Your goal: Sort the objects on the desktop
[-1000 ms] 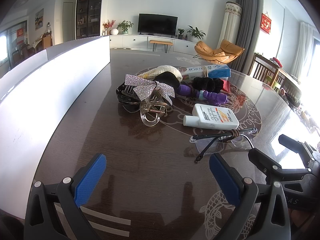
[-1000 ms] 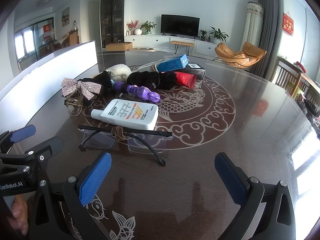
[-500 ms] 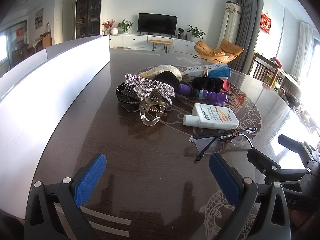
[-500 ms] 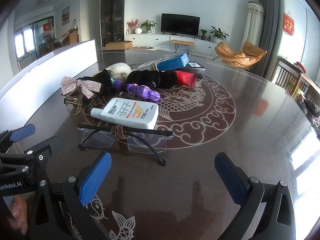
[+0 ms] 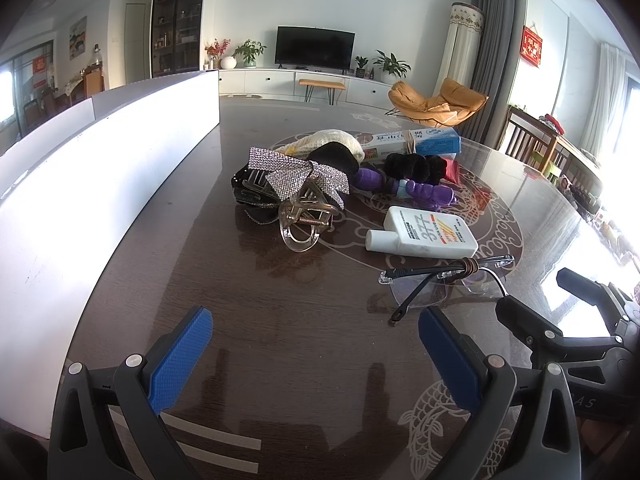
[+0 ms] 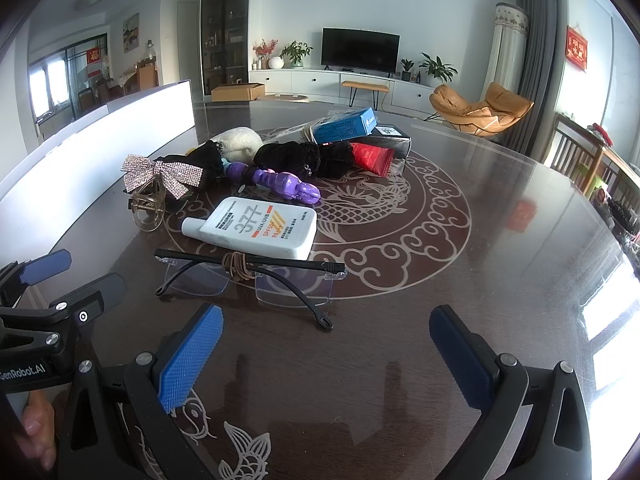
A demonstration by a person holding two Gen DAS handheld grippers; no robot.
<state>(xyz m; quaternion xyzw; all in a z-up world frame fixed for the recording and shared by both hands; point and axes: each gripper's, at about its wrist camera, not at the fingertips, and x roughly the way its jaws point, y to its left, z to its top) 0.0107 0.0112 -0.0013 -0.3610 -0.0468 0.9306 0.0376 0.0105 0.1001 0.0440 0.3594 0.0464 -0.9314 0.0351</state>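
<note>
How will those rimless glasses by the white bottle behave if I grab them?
The glasses look light and probably fragile: thin black arms, rimless lenses. Folded and lying flat, they will likely slide on the glossy table when pushed. A brown band wraps the bridge and may slip.

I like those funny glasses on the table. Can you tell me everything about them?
The glasses have clear, frameless lenses and thin black arms. They lie folded on the dark table, arms crossed in front of the lenses. A brown hair tie is wound around the middle. They sit just in front of the white sunscreen bottle. Neither gripper touches them.
</note>
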